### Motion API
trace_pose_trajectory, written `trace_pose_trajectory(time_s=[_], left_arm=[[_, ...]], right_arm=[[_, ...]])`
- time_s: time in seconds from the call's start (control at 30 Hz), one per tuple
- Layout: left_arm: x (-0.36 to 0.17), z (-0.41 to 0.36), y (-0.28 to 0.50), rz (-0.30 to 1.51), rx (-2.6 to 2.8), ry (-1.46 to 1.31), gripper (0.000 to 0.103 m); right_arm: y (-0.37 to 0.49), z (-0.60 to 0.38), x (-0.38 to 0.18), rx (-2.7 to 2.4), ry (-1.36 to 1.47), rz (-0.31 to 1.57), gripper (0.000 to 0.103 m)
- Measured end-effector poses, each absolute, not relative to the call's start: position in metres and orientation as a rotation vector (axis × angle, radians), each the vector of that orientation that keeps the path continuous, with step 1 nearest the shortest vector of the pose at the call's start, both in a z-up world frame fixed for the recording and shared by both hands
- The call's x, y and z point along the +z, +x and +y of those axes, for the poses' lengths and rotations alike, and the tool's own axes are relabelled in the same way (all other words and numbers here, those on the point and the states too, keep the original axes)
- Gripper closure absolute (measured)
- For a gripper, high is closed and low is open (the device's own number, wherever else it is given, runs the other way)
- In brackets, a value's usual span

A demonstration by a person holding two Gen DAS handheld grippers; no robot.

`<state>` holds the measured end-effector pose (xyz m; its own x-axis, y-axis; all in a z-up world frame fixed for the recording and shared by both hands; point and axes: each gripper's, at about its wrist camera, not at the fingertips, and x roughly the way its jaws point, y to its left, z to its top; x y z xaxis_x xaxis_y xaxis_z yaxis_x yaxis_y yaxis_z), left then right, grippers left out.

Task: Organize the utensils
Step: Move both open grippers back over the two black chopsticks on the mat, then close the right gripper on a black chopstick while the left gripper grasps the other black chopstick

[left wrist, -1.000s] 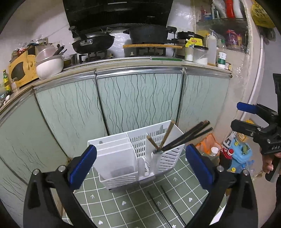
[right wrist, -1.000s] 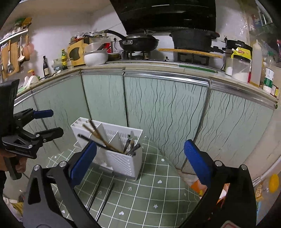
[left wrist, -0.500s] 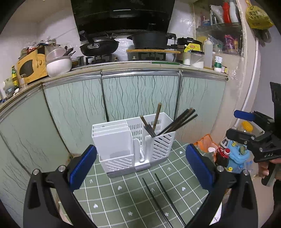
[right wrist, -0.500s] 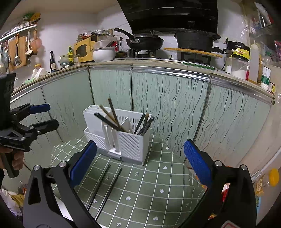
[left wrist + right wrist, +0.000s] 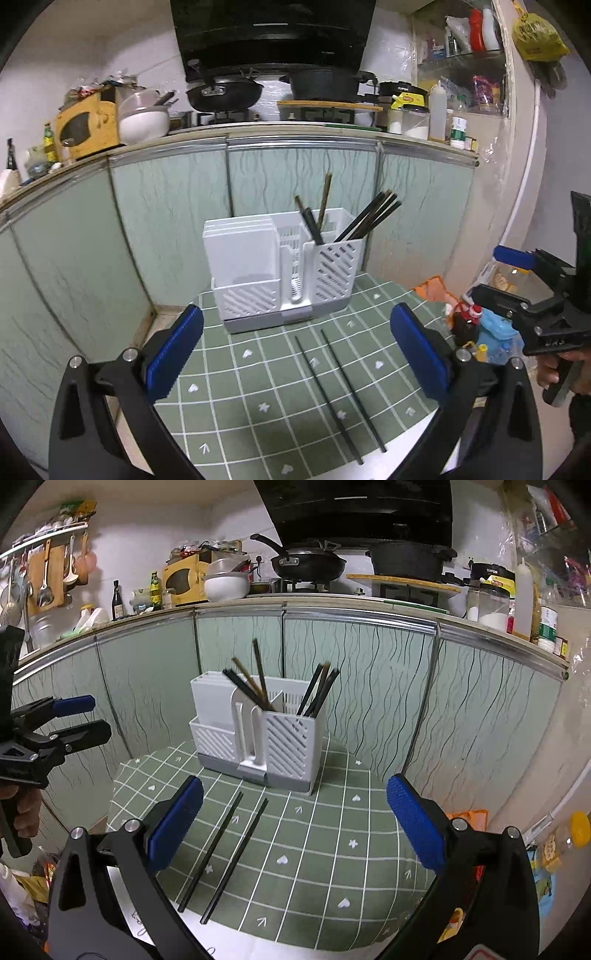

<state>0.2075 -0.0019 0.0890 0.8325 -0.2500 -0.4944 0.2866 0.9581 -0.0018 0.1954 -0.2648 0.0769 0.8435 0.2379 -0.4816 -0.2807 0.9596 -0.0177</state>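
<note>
A white slotted utensil holder [image 5: 284, 269] [image 5: 258, 731] stands at the back of a green checked mat [image 5: 258, 387] [image 5: 314, 849]. Several dark and wooden chopsticks [image 5: 369, 219] [image 5: 317, 690] lean in its compartments. Two black chopsticks [image 5: 340, 391] [image 5: 225, 853] lie loose on the mat in front of it. My left gripper [image 5: 295, 354] hangs open above the mat's near side, nothing between its blue pads. My right gripper [image 5: 295, 819] is open too, empty, over the mat. Each gripper shows in the other's view, the right gripper [image 5: 513, 277] and the left gripper [image 5: 74, 720], hand-held.
Pale green cabinet doors [image 5: 295, 177] stand close behind the holder. The counter above carries a wok [image 5: 306, 563], a black pot [image 5: 406, 559], a white bowl [image 5: 227, 585] and bottles. Bottles and bags [image 5: 476, 332] crowd the floor to the right of the mat.
Both grippers have pulled back and lifted away from the holder, which now looks smaller and more upright. More of the mat and the two loose chopsticks shows.
</note>
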Motion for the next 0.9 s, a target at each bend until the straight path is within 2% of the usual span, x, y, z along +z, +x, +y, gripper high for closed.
trace_pose_trajectory(time_s=[0.9], left_arm=[[-0.063,0.005,0.149,0.586,-0.200,0.109,0.004]], right_arm=[[0.148,-0.220,-0.082,0.254,-0.116,0.632,0.008]])
